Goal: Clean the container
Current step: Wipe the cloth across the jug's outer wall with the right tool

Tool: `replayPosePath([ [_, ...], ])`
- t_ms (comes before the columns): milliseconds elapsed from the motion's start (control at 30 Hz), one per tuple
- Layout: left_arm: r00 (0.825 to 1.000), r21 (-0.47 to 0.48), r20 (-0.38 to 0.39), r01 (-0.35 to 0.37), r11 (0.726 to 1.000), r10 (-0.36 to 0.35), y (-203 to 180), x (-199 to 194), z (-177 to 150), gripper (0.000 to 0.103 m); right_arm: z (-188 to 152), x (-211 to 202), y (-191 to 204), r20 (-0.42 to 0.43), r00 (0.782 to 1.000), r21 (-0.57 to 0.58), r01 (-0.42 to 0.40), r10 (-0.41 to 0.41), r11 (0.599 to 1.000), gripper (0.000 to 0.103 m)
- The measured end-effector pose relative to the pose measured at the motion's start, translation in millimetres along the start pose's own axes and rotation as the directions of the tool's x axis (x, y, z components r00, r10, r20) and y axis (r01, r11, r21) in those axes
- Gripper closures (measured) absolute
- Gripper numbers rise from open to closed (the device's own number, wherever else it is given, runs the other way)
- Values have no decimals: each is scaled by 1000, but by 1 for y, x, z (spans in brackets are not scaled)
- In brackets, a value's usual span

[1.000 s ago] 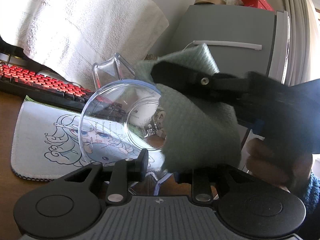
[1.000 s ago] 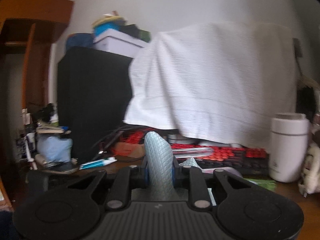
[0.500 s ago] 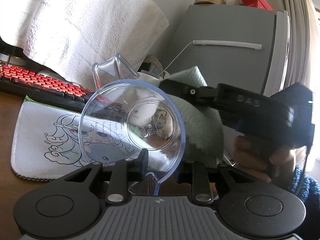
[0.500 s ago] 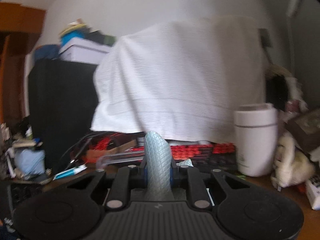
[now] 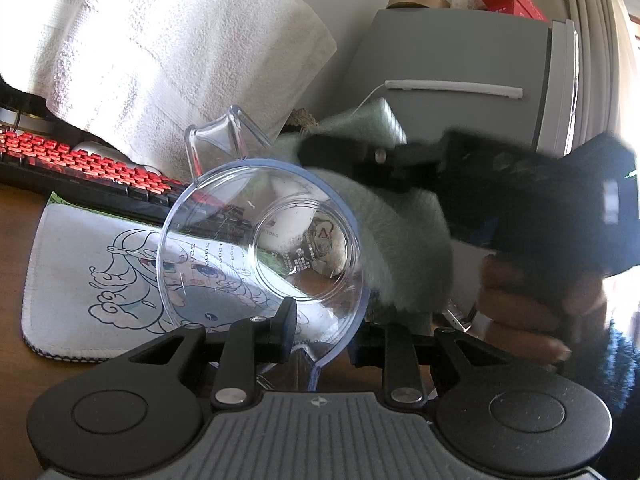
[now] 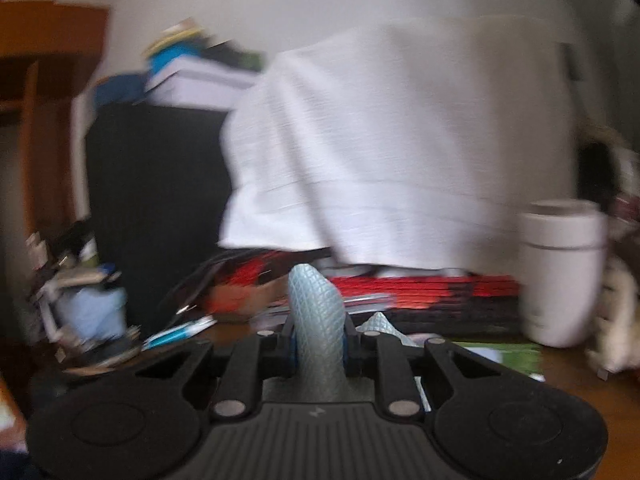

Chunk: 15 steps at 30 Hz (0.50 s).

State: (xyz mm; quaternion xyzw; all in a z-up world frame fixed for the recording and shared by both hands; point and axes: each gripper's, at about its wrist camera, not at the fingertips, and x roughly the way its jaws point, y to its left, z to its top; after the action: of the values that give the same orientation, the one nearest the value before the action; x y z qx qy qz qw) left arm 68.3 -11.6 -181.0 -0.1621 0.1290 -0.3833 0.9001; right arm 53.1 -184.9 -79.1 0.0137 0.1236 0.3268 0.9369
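Your left gripper [image 5: 320, 332] clamps the rim of the clear container [image 5: 260, 248], tipped on its side above the printed mat [image 5: 100, 264], mouth toward the camera. Just right of it, your right gripper [image 6: 318, 334] is pinched shut on the green cloth [image 5: 404, 240], which touches the container's outer wall.

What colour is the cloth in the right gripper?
Pale grey-green cloth, clearest in the left wrist view.
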Motion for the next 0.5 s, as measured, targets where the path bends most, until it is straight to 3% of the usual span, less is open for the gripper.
replayPosePath([
  [100,1000,-4,1,1,1000,-1,0,0,0,77,6,8,17,-40,999,-91,-2,-2,996,84],
  [200,1000,-17,4,4,1000,-4,1,-1,0,78,12,13,14,-71,997,-105,-13,5,994,84],
  [500,1000,1,1,2,1000,-2,-3,-2,-2,77,26,23,-37,-136,988,34,83,-77,996,87],
])
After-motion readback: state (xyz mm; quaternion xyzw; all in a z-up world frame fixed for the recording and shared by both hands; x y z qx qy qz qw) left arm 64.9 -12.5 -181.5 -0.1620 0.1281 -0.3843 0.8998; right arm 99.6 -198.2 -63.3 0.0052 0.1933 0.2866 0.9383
